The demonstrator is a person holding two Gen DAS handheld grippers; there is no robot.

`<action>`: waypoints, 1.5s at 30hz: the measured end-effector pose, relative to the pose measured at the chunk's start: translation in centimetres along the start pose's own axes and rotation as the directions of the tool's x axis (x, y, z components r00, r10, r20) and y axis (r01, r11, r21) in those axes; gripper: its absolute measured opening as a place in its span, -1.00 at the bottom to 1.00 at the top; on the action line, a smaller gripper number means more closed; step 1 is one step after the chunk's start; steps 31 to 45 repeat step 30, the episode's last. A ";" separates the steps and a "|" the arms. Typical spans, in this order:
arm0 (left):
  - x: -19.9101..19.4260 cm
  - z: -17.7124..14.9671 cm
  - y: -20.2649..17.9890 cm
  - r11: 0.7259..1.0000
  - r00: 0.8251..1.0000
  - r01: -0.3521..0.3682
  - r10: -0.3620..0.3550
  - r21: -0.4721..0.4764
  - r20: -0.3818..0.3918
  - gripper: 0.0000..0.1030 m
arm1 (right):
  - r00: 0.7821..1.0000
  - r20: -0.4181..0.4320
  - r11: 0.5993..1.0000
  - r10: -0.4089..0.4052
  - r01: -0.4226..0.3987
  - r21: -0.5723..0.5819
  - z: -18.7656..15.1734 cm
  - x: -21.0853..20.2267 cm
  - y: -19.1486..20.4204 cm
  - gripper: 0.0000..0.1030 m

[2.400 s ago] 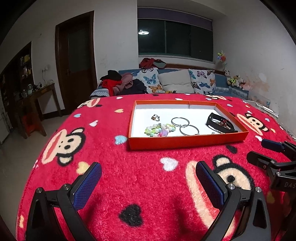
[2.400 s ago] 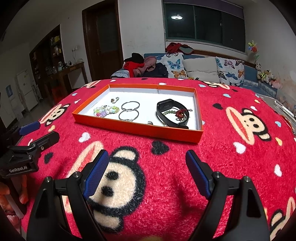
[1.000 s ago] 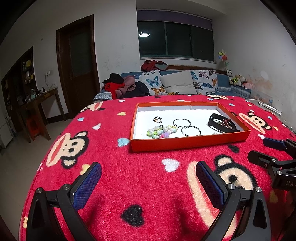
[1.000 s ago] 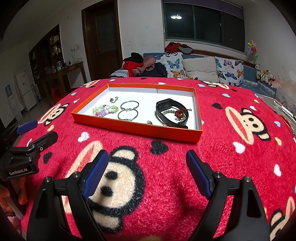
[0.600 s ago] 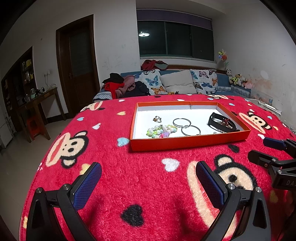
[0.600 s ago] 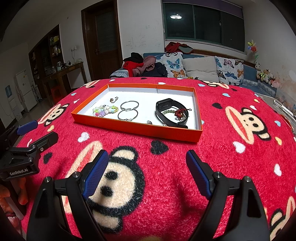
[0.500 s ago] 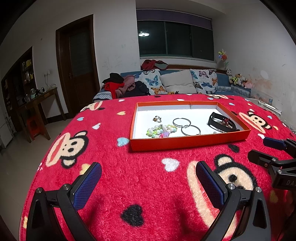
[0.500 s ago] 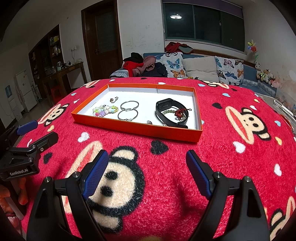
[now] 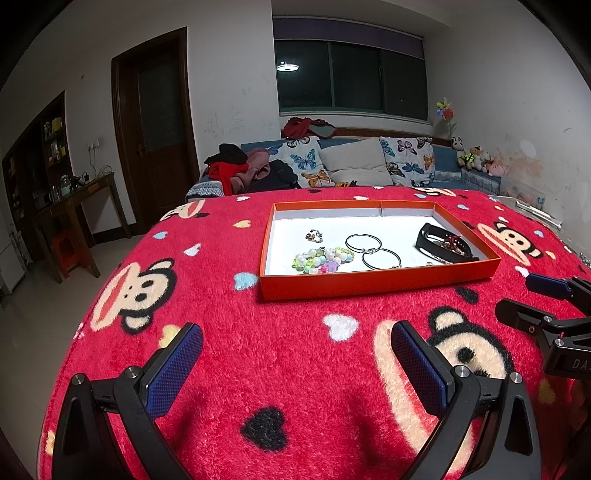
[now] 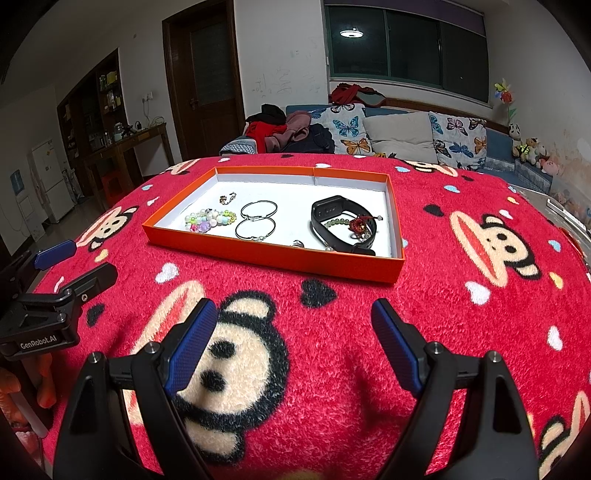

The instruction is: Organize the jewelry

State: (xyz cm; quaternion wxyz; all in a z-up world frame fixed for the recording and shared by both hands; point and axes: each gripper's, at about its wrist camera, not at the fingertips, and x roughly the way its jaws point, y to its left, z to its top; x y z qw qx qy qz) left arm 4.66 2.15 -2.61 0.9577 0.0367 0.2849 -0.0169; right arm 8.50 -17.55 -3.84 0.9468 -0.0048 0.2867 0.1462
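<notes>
Behind the orange tray [image 10: 266, 258] wall, a small ring [image 10: 297, 243] is hiding partly; both claws, left claw [image 9: 295, 354] and right claw [image 10: 293, 328], are standing spread, empty.

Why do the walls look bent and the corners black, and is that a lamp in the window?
Both wrist views: fisheye lenses bow the walls and doorway and blacken the corners. Left wrist view: the bright disc in the window looks like a ceiling lamp's reflection. Right wrist view: same reflection; the orange tray stays sharp.
</notes>
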 end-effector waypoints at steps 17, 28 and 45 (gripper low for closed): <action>0.0 0.1 0.1 1.000 1.000 0.001 -0.001 -0.001 -0.002 1.00 | 1.000 -0.003 1.000 0.001 -0.001 0.000 0.0 0.1 0.0 0.67; -0.1 -0.5 -0.6 1.000 1.000 -0.002 0.002 0.014 0.007 1.00 | 1.000 -0.003 1.000 0.001 -0.001 0.000 -0.1 0.1 0.0 0.67; 0.0 -0.4 -0.5 1.000 1.000 -0.002 0.002 0.009 0.002 1.00 | 1.000 -0.003 1.000 0.002 -0.002 0.002 -0.1 0.1 0.0 0.67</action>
